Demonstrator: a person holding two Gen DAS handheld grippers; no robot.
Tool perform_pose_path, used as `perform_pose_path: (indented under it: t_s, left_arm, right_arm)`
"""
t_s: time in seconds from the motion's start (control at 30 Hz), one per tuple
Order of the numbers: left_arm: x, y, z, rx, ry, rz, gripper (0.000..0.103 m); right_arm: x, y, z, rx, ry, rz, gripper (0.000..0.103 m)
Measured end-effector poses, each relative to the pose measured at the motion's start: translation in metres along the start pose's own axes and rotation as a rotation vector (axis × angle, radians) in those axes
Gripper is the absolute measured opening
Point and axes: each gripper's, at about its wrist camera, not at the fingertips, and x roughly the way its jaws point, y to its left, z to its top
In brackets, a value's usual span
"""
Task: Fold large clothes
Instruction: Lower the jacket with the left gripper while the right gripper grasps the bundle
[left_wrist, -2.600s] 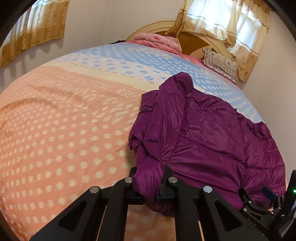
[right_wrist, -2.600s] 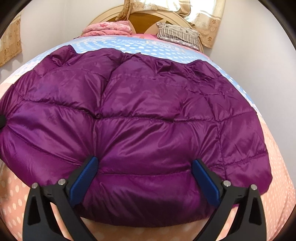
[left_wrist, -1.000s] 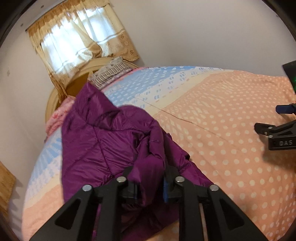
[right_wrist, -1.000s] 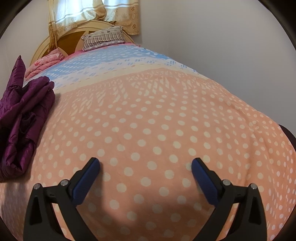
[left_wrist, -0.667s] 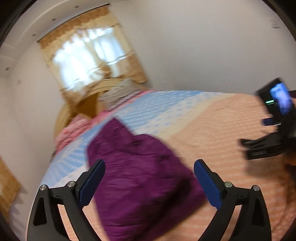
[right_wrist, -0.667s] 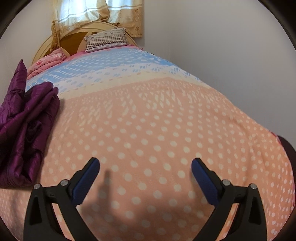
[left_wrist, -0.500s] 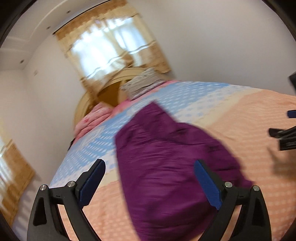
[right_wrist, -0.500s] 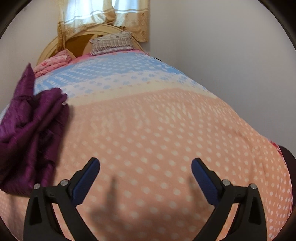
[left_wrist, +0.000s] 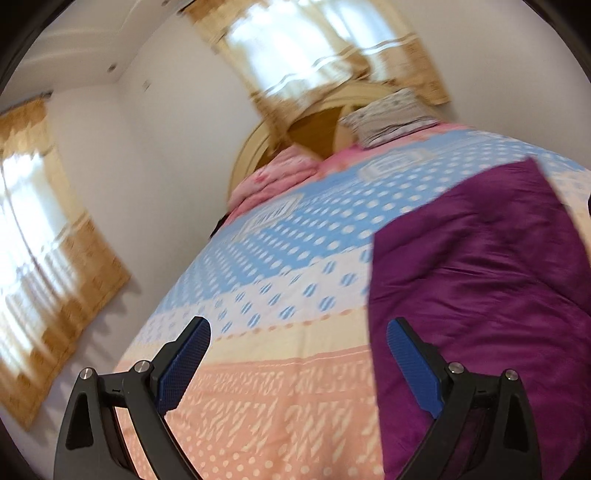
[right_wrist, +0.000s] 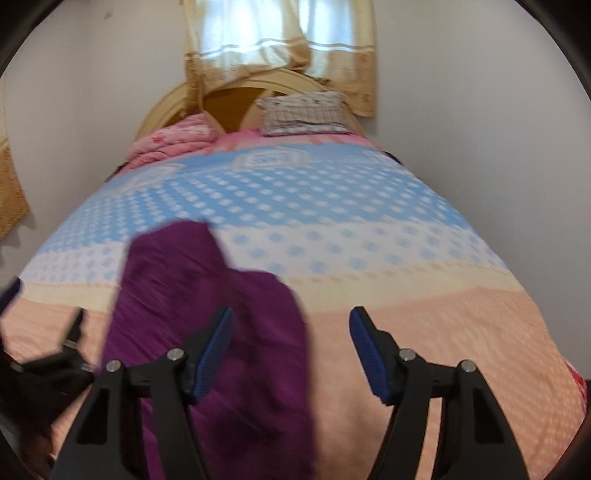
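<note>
L gripper (left_wrist: 295, 365) off jacket (left_wrist: 480, 295) now

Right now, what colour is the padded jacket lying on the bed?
Deep purple padded jacket, all one colour; it shows best in the left wrist view.

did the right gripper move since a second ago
Yes. The right gripper swung left: the headboard now sits centred, and the purple jacket lies under its fingers.

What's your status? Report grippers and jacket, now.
Left gripper open, empty. Right gripper open, empty. Purple jacket lying bunched on the bedspread, free of both. Nothing in the way.
</note>
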Motion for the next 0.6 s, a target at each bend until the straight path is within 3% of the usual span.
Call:
perform_pose_path:
  t_s: [0.13, 0.17, 0.3, 0.43, 0.5, 0.6]
  left_arm:
    - [0.023, 0.002, 0.006, -0.096, 0.053, -0.001, 0.097]
    - [0.025, -0.003, 0.008, -0.103, 0.056, -0.015, 0.097]
    - [0.036, -0.029, 0.019, -0.125, 0.074, -0.092, 0.097]
    - [0.044, -0.074, 0.023, -0.048, 0.099, -0.138, 0.097]
    - [0.048, -0.097, 0.016, -0.002, 0.087, -0.111, 0.097]
    - [0.047, -0.105, 0.009, -0.021, 0.057, -0.092, 0.097]
  right_arm:
    - [0.039, 0.016, 0.003, 0.027, 0.024, 0.027, 0.066]
    - [0.046, 0.015, 0.001, 0.041, 0.031, 0.038, 0.062]
    - [0.081, -0.002, -0.023, 0.061, 0.107, -0.022, 0.058]
    - [0.093, -0.034, -0.048, 0.121, 0.135, -0.041, 0.058]
    - [0.097, -0.046, -0.056, 0.148, 0.132, -0.041, 0.059]
    - [0.104, -0.051, -0.059, 0.156, 0.132, -0.037, 0.06]
